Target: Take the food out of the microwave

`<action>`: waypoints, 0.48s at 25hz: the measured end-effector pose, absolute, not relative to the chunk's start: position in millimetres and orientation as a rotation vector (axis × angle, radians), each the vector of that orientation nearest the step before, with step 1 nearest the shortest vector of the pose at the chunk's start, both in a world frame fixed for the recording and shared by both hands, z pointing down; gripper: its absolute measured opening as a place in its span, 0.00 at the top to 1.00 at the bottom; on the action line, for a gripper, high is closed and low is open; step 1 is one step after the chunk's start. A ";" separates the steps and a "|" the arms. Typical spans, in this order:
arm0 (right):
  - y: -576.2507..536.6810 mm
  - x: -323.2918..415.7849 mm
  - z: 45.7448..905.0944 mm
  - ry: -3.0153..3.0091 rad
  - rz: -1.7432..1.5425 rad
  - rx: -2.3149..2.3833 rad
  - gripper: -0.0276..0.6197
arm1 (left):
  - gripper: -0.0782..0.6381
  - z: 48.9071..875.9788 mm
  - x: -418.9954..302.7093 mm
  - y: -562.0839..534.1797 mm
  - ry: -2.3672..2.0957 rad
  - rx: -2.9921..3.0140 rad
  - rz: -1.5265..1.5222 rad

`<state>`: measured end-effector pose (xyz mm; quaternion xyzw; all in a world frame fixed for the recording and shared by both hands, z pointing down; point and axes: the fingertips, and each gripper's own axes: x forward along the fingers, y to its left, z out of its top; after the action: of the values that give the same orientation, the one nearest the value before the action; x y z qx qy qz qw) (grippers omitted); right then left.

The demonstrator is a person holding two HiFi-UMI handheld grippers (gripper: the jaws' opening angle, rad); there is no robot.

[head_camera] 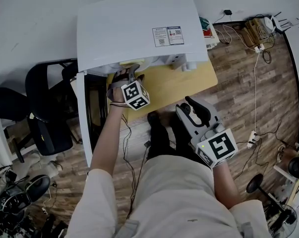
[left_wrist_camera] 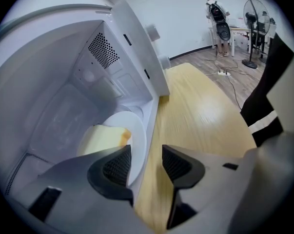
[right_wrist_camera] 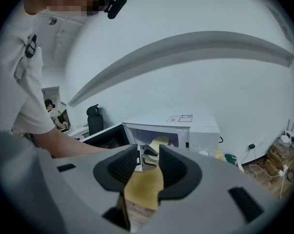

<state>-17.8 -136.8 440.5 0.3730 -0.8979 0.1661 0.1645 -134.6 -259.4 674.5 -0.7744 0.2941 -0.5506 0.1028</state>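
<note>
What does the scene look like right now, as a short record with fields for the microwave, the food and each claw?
microwave: on table, door open
food: pale yellow, on plate inside microwave
left claw: at microwave mouth, jaws apart, plate rim between them, not gripped
right claw: held back from microwave, jaws apart, empty

No text, brand or number is legible. The microwave (head_camera: 134,29) carries a two-panel printed label (head_camera: 167,35) on its top surface, near the right front corner; the print is too small to read. One marker cube (head_camera: 135,95) and the other marker cube (head_camera: 217,148) bear black-and-white square code patterns, not characters.
</note>
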 end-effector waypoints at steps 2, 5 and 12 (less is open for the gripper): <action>-136.1 -18.1 441.2 -2.558 0.474 1.062 0.75 | 0.63 673.5 -135.8 -260.7 0.890 -2.279 -1.617; -135.2 -18.3 441.4 -2.558 0.475 1.064 0.75 | 0.65 672.2 -137.1 -263.1 0.911 -2.261 -1.606; -133.9 -18.1 441.3 -2.555 0.479 1.068 0.75 | 0.75 669.1 -140.3 -268.9 0.959 -2.207 -1.594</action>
<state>-18.1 -133.9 441.3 0.3747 -0.8968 0.1680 0.1648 -140.3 -268.9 669.1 -0.7583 0.3297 -0.5478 0.1272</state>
